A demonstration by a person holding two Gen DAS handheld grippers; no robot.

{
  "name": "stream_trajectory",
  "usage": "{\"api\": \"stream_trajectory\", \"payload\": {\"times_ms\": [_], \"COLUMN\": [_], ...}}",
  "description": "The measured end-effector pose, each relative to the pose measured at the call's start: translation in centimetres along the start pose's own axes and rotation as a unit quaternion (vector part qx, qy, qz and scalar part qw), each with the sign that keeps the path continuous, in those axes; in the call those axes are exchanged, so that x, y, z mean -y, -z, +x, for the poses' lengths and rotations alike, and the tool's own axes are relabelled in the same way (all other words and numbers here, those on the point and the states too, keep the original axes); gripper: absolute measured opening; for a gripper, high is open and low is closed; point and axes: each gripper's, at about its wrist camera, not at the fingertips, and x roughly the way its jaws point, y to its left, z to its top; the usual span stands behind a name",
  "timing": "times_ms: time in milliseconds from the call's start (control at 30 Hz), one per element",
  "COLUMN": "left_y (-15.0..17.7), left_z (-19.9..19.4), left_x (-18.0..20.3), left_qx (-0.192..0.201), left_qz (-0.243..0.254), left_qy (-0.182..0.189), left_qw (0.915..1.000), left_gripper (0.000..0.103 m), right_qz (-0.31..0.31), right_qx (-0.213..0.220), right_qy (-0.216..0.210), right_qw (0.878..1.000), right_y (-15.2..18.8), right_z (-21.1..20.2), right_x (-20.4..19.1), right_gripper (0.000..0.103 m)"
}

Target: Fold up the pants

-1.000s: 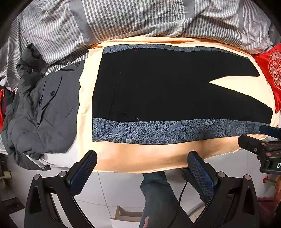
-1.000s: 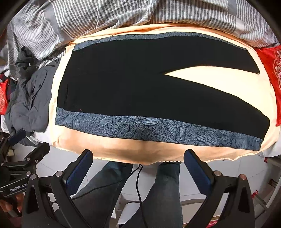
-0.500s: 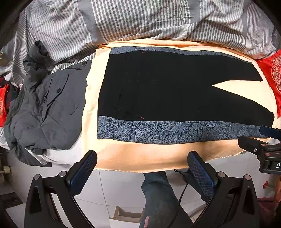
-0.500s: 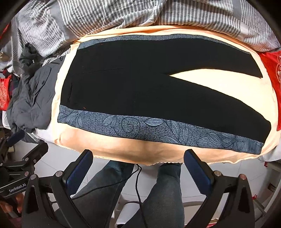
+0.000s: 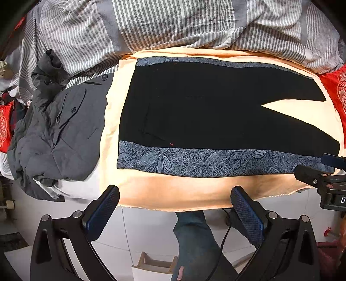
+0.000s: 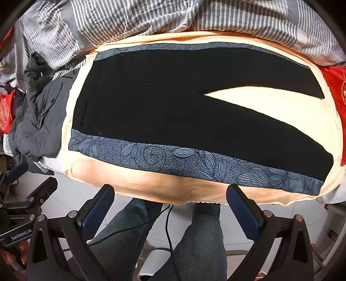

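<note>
Black pants (image 5: 194, 108) (image 6: 173, 103) with a blue-grey leaf-patterned side stripe (image 5: 205, 161) (image 6: 183, 160) lie flat on a peach sheet (image 5: 173, 192) (image 6: 151, 186), waist to the left and the two legs spread apart to the right. My left gripper (image 5: 175, 201) is open, held off the bed's near edge below the waist end, with nothing between its fingers. My right gripper (image 6: 170, 196) hangs open and empty over the near edge, below the middle of the stripe. The other gripper's body shows at the side of each view.
A dark grey jacket (image 5: 58, 134) (image 6: 36, 121) is heaped left of the pants. A striped grey duvet (image 5: 173, 23) (image 6: 173, 17) lies behind them. Red cushions (image 5: 336, 86) (image 6: 337, 86) sit at the right. A person's jeans-clad legs (image 6: 194, 237) and a cable stand below on the tiled floor.
Both views have shifted slightly; the pants sit a little lower and further right in the left wrist view. The pants lie as before and both grippers stay open.
</note>
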Motion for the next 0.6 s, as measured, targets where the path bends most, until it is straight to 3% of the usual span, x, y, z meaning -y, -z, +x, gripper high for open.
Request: {"api": "stream_trajectory", "payload": {"times_ms": [367,600], "left_y": [-0.1,-0.1], "left_z": [-0.3,-0.3], "left_x": [1.4,0.3], "left_qx": [-0.002,-0.002], "left_qz": [-0.001,-0.038], "left_qy": [-0.013,-0.021], "left_qw": [0.9999,0.9990], "left_gripper": [0.103,0.103], "right_qz": [-0.007,0.000], "right_qx": [0.003,0.007], "right_qy": [-0.013,-0.021], "right_qw": [1.000,1.000], "right_y": [-0.4,-0.6], "right_z": [0.0,-0.1], "right_x": [1.2,1.8], "right_gripper": [0.103,0.103]}}
